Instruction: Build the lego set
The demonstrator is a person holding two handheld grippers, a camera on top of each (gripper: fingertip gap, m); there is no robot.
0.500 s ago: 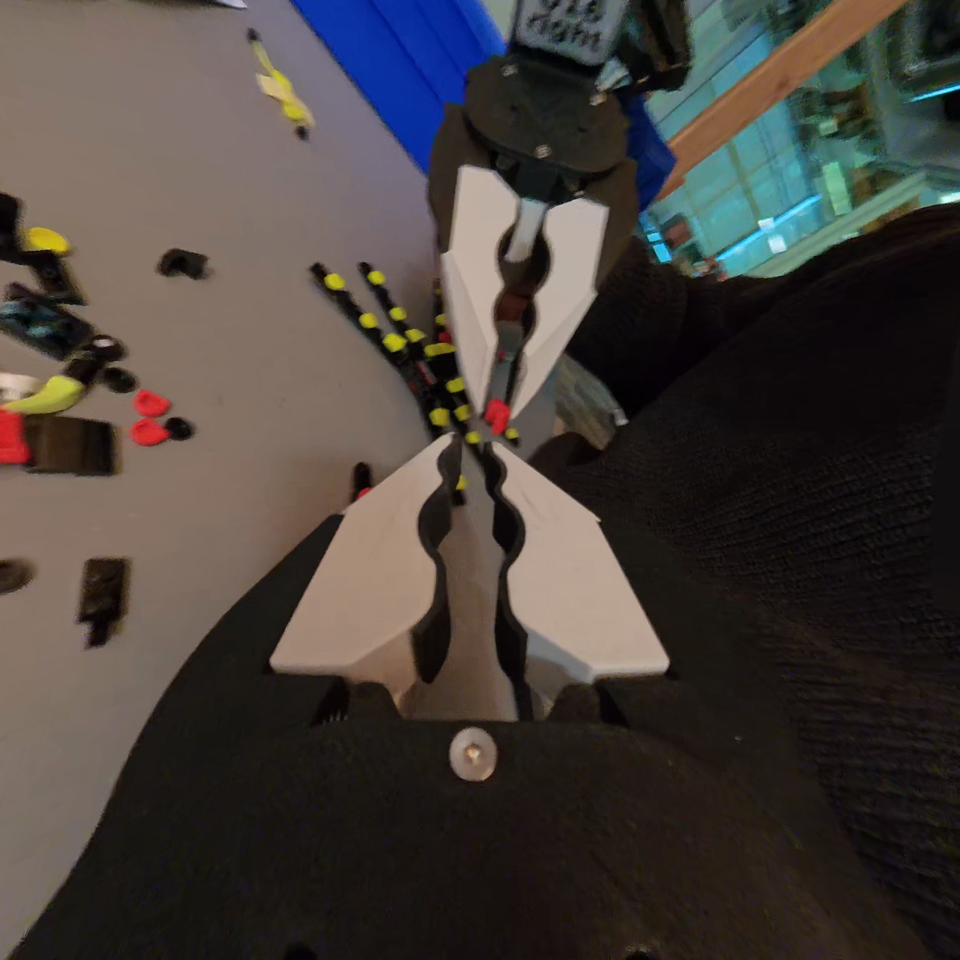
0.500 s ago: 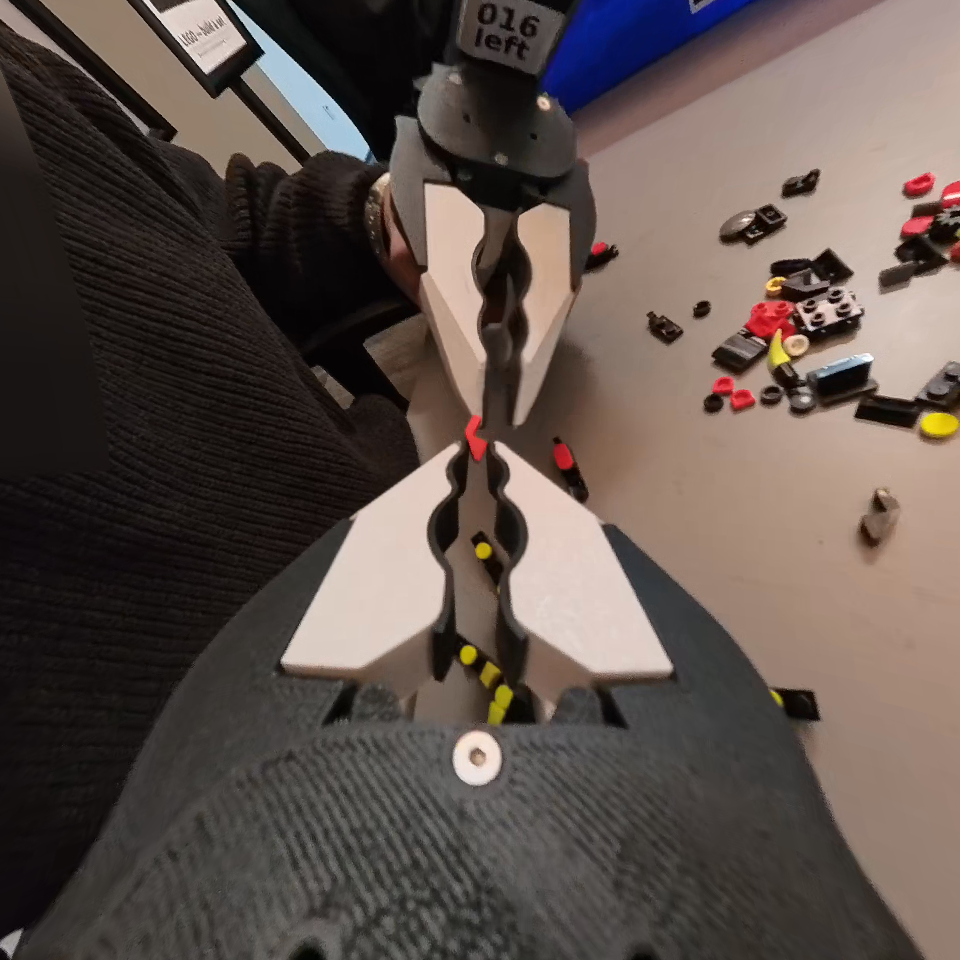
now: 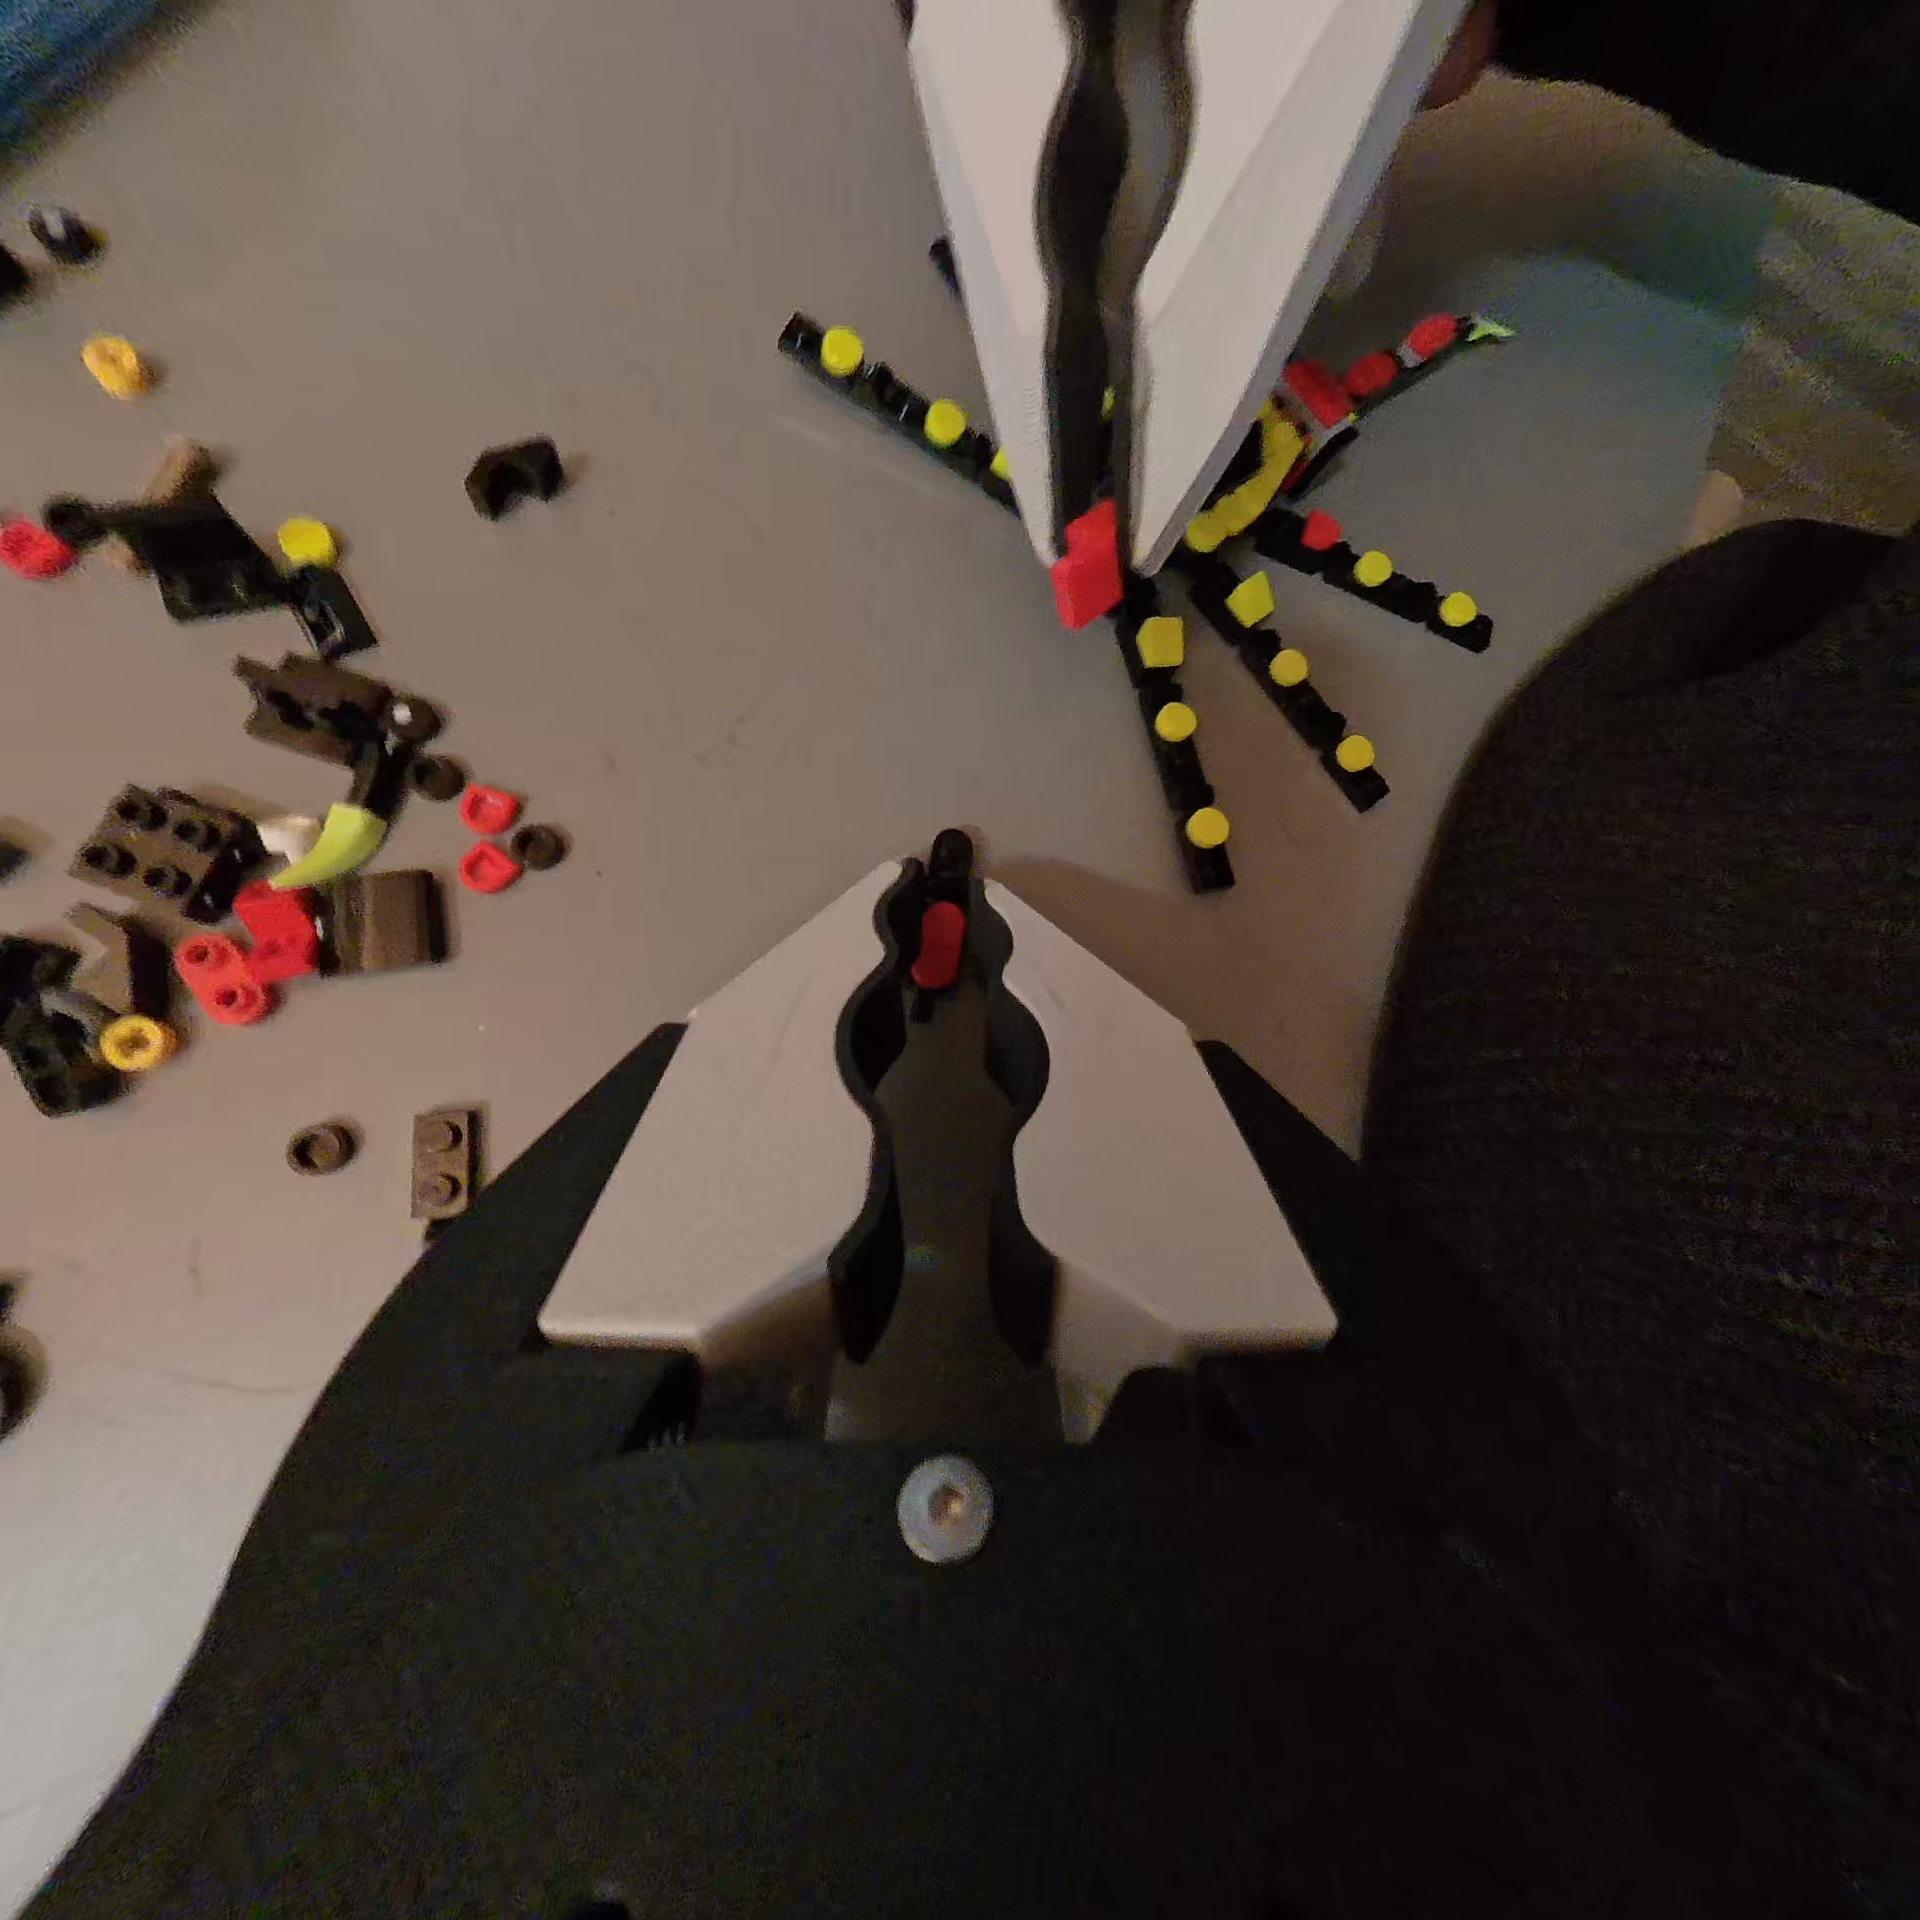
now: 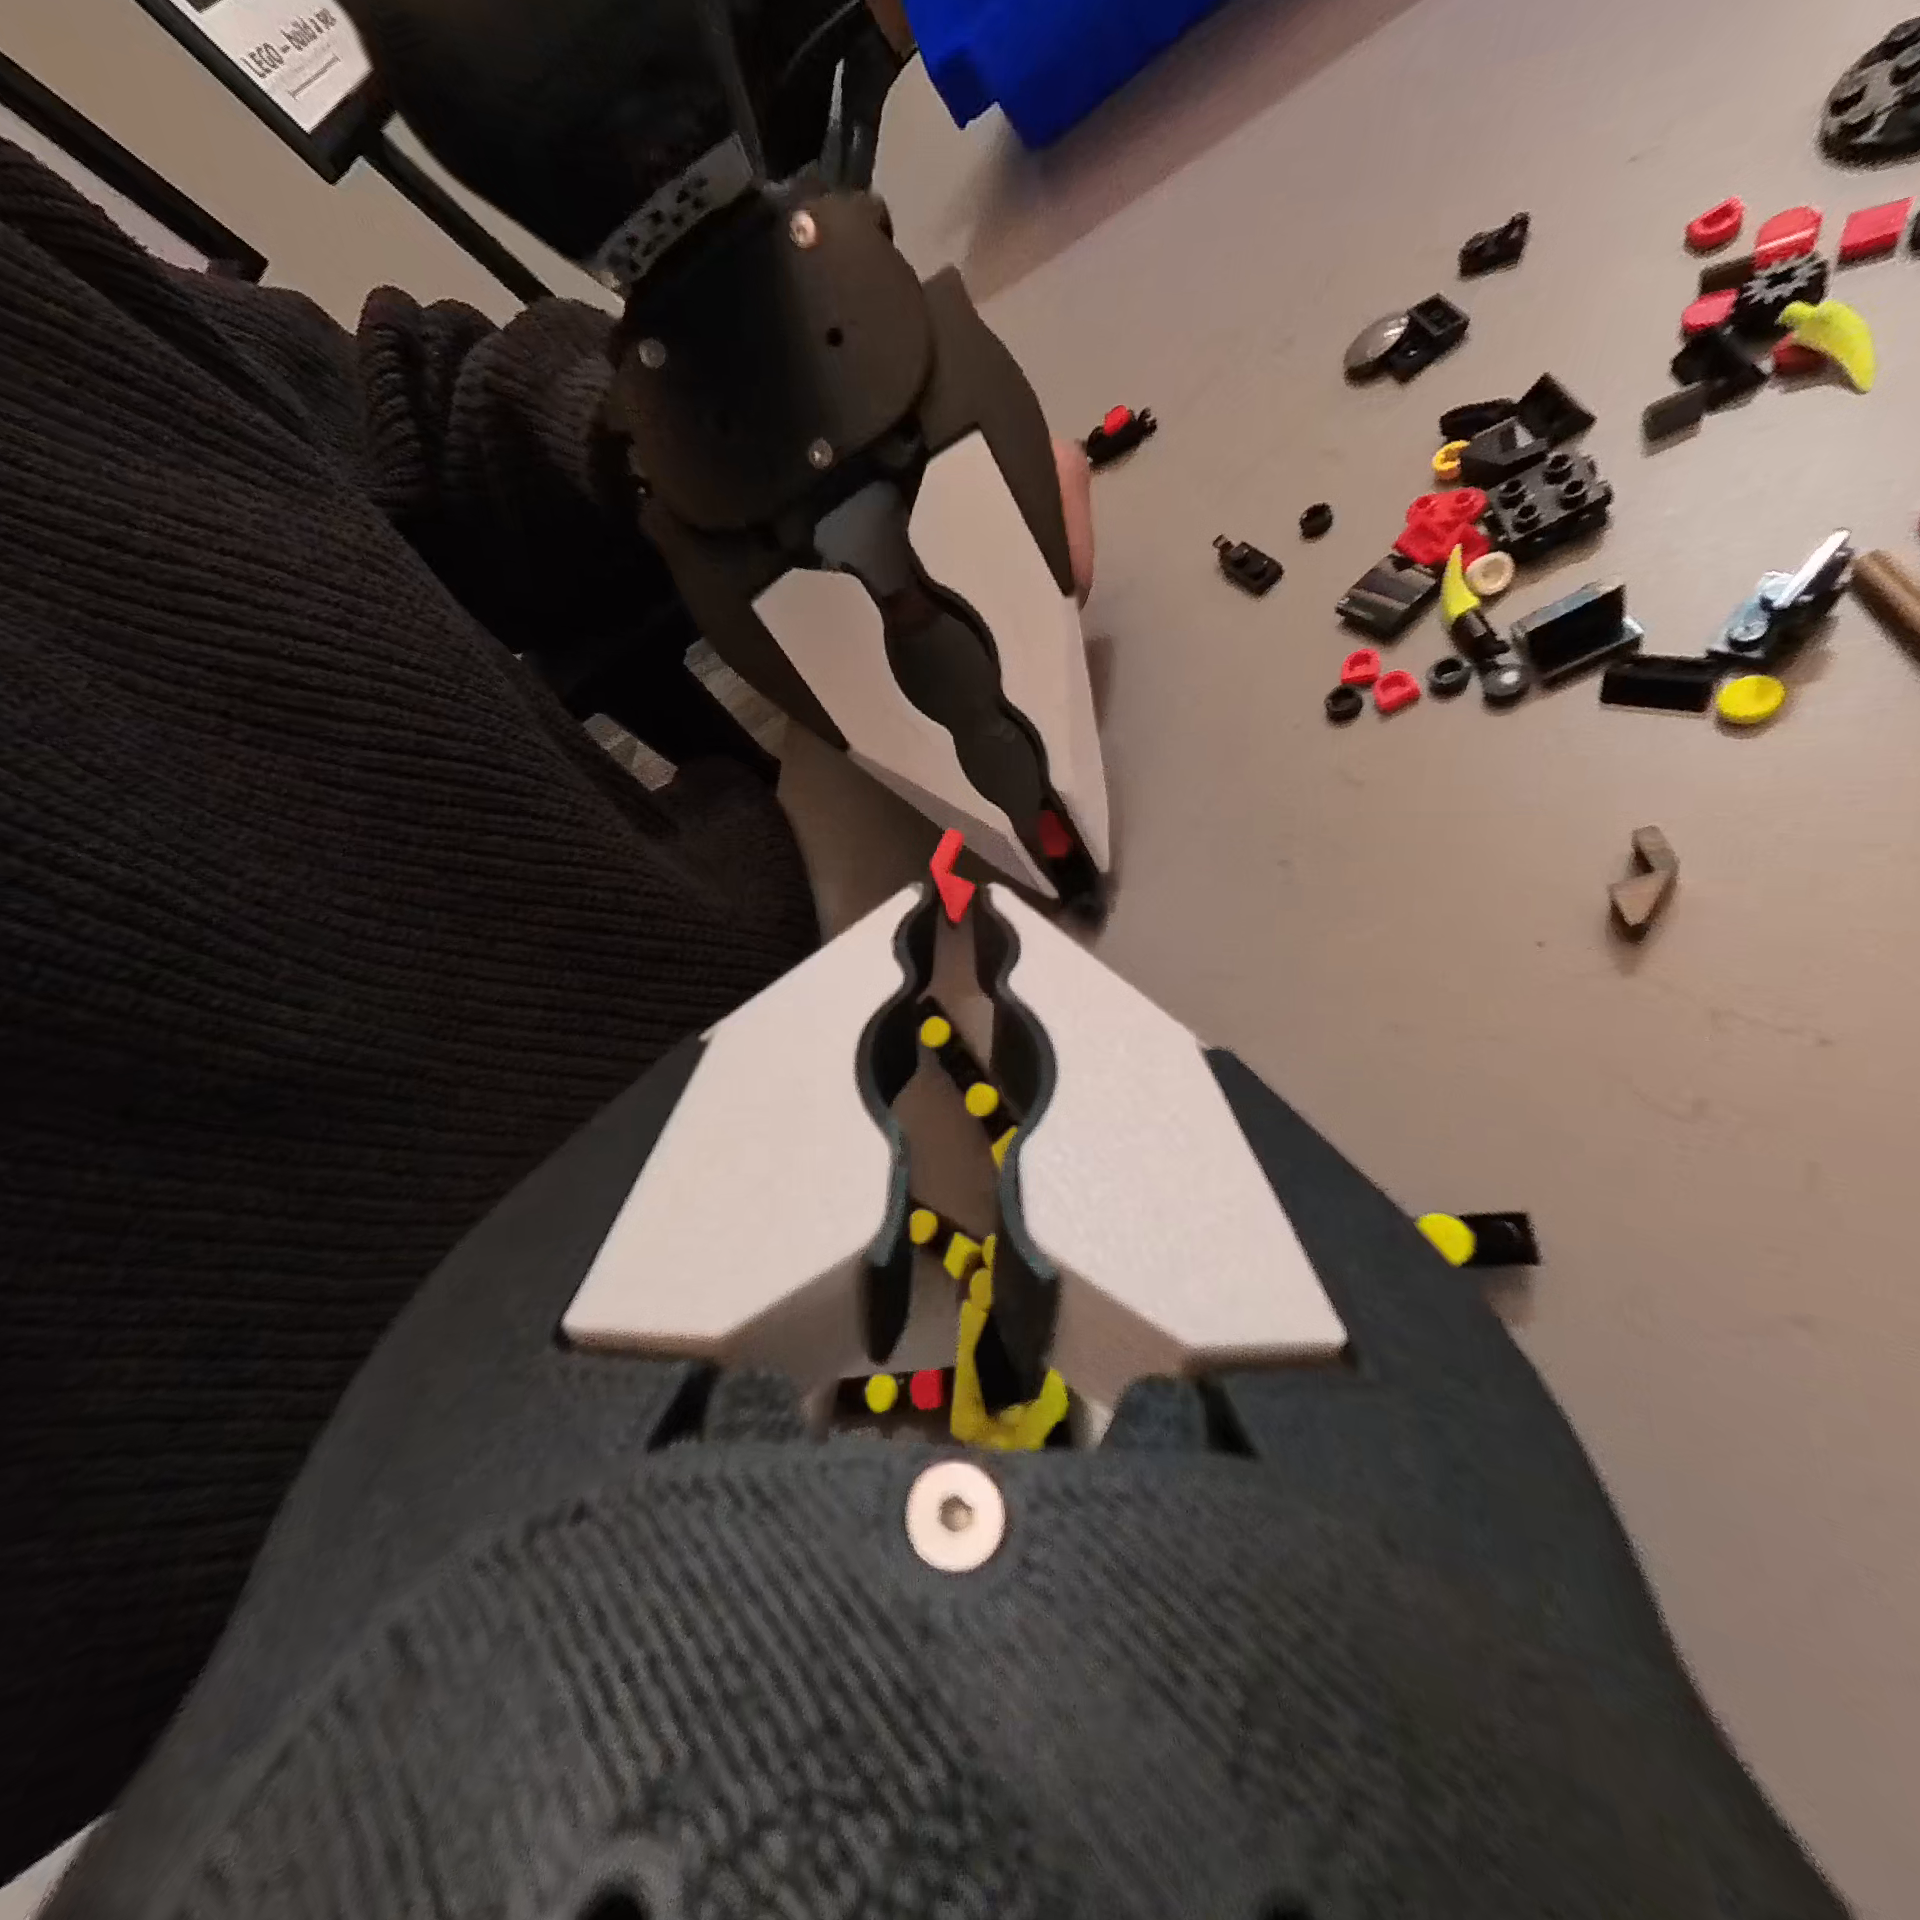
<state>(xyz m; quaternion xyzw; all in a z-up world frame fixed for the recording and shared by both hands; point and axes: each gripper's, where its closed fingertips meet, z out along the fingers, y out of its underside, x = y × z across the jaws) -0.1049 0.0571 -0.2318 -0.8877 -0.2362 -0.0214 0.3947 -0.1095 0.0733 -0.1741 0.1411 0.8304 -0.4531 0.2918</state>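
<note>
Grey table [image 3: 675, 644] carries everything; a dark knit sleeve [image 4: 312, 779] fills the near side of both views.

Spider-like assembly [image 3: 1236, 644]: black studded legs with yellow round studs fanning out flat on the table, red and yellow parts at its hub. It sits just in front of the sleeve. In the right wrist view it lies under and behind the right gripper's fingers.

Loose parts pile [image 3: 239, 831] is well apart on the far side: black bricks, red rounds, a lime claw piece [image 3: 338, 831], yellow studs.

Right gripper [image 4: 951, 894]: jaws together, clamped on a small red angled piece [image 4: 951, 883] at the very tips. In the left wrist view that piece hangs right over the hub of the legs; I cannot tell whether it touches.

Left gripper [image 3: 945, 883]: jaws near closed on a small black piece with a red cap [image 3: 938, 940], held lengthwise in the tip channel. Tips low over the table, apart from the assembly.

Step in hand, my read: seating the red angled piece onto the hub. Task is mid-build, given how much stock remains loose.

Next move likely needs:
- align the red piece's underside with the hub studs, then press straight down
- the assembly is unrestrained, so legs may skate or pivot under load; the left gripper is occupied and can't brace unless it uses its tips
- grip is at the tip only, so the piece could twist on contact
</note>
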